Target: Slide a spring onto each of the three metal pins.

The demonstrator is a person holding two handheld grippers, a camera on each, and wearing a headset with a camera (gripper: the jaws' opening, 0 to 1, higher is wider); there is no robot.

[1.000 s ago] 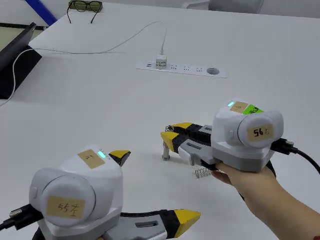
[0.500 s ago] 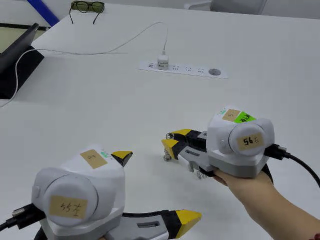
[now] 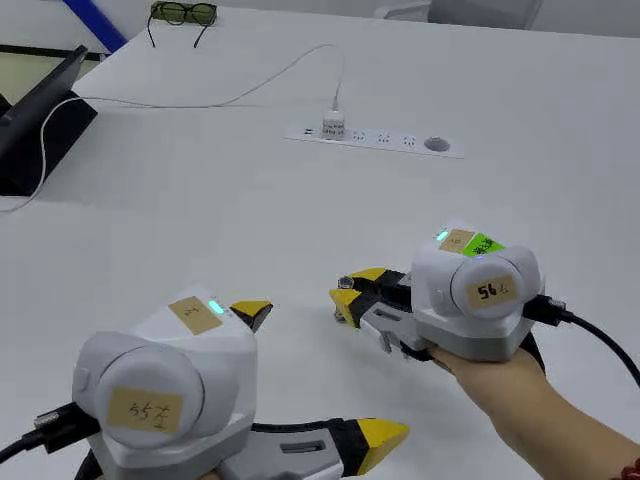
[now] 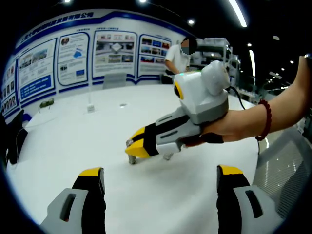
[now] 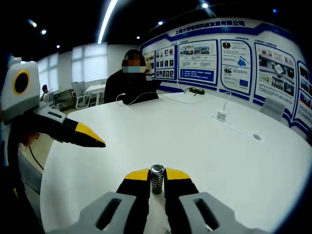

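A silver coil spring (image 5: 156,184) stood upright, pinched between the yellow tips of the right gripper (image 5: 156,175). The rounded head of a metal pin (image 5: 156,169) showed at its top. The pin's foot rested on the white table (image 4: 73,141).

Both grippers got the same paint job, basically. The right gripper (image 3: 345,290) has yellow tips on black fingers, a white-and-light-grey body, a tan label with dark scribble, a bright green sticker next to it and a teal light. The left gripper (image 3: 318,372) is yellow, black, white and tan too. The spring (image 5: 156,178) between the right gripper's tips is shiny silver. The table (image 3: 200,220) under both is plain white, and so is the power strip (image 3: 375,139) beyond the right gripper. The bracelet (image 4: 264,127) behind it is dark red beads.
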